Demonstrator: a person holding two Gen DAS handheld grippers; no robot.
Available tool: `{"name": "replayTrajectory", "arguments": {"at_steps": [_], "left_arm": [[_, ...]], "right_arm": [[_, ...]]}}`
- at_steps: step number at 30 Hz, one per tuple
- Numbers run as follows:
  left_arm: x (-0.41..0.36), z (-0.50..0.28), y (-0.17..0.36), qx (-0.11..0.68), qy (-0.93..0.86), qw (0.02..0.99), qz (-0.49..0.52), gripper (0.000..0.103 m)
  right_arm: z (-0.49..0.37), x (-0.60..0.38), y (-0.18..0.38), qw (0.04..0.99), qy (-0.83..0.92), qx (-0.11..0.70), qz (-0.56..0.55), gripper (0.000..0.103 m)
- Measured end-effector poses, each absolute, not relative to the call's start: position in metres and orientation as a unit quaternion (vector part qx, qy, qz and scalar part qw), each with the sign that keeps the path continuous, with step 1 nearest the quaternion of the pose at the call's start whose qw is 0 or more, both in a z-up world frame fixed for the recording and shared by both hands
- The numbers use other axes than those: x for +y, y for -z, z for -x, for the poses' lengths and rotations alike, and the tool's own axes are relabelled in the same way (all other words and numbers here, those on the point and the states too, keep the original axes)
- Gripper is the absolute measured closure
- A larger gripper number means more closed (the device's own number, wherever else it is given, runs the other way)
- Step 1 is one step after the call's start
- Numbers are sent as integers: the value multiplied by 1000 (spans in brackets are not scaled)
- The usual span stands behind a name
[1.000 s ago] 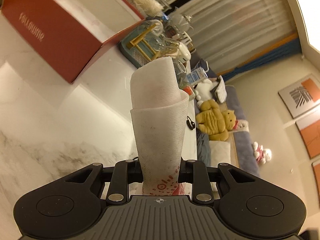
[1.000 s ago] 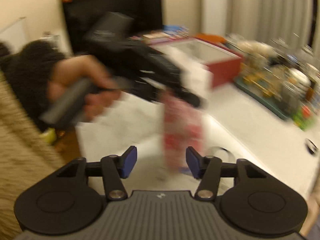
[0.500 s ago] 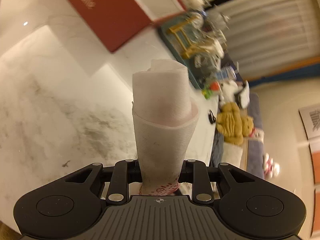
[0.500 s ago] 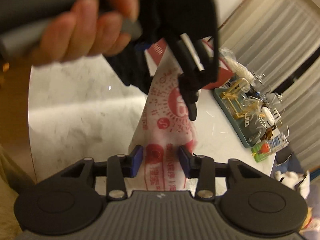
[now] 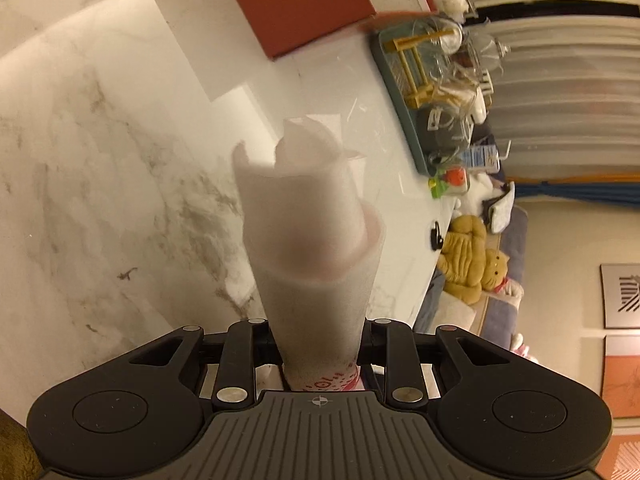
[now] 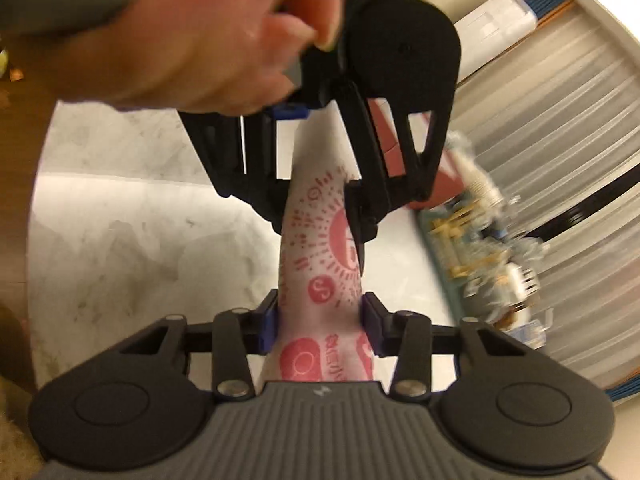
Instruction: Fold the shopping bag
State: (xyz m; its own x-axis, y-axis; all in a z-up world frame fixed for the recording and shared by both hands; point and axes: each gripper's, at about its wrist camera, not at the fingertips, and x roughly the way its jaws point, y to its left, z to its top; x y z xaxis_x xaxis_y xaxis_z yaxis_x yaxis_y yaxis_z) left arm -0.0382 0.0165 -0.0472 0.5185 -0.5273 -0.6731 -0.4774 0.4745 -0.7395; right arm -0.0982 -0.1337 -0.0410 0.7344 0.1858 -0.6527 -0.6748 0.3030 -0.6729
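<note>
A white shopping bag point(image 5: 312, 248) with red print is rolled into a long bundle and held above the marble table point(image 5: 100, 160). My left gripper point(image 5: 320, 336) is shut on one end, and the rest of the bundle sticks out past its fingers. In the right wrist view a hand point(image 6: 208, 40) holds that left gripper point(image 6: 320, 220) above the printed bag point(image 6: 320, 264). My right gripper point(image 6: 320, 322) is closing its jaws on the other end. Its blue pads point(image 6: 269, 322) press the bag's sides.
A red box point(image 5: 304, 4) stands at the back of the table. A teal tray point(image 5: 404, 112) full of glassware sits along the right edge. Beyond the edge lie a yellow plush toy point(image 5: 472, 256) and curtains point(image 5: 568, 92).
My right gripper came down and rolled towards the bag, and its jaws narrowed onto the printed end. The left gripper rolled and sank a little with the bag; the bundle's free end loosened.
</note>
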Motion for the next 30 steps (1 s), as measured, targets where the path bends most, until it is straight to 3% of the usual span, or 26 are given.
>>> {"name": "replayTrajectory", "arguments": {"at_steps": [1, 2, 3, 5, 10, 12, 14, 16, 19, 23, 27, 30], "left_arm": [[13, 38, 46, 495, 20, 706, 506, 76], [10, 36, 45, 502, 23, 710, 493, 76], [7, 34, 44, 509, 25, 715, 480, 76], [1, 30, 42, 518, 35, 722, 458, 74], [-8, 6, 34, 546, 81, 740, 384, 61], [-9, -2, 30, 554, 106, 747, 352, 46], [-5, -6, 21, 541, 122, 760, 340, 39], [-1, -3, 8, 519, 149, 778, 321, 39], [-7, -3, -20, 499, 179, 828, 182, 36], [-36, 35, -62, 389, 214, 886, -130, 36], [-87, 76, -70, 242, 269, 822, -439, 36], [-123, 65, -60, 235, 286, 785, -497, 36]], "right_arm": [[97, -136, 45, 764, -281, 231, 533, 70], [94, -139, 46, 761, -285, 235, 534, 85], [89, -142, 44, 766, -293, 253, 513, 93], [72, -151, 35, 773, -318, 296, 462, 94], [69, -169, 29, 754, -353, 306, 462, 94], [67, -177, 26, 744, -367, 308, 465, 95], [64, -184, 27, 735, -368, 311, 477, 95], [62, -194, 27, 733, -364, 318, 478, 95], [49, -204, 24, 727, -367, 317, 487, 95], [23, -224, 18, 702, -383, 332, 500, 95], [2, -233, 3, 692, -402, 394, 453, 95], [3, -221, -3, 669, -424, 398, 463, 95]]}}
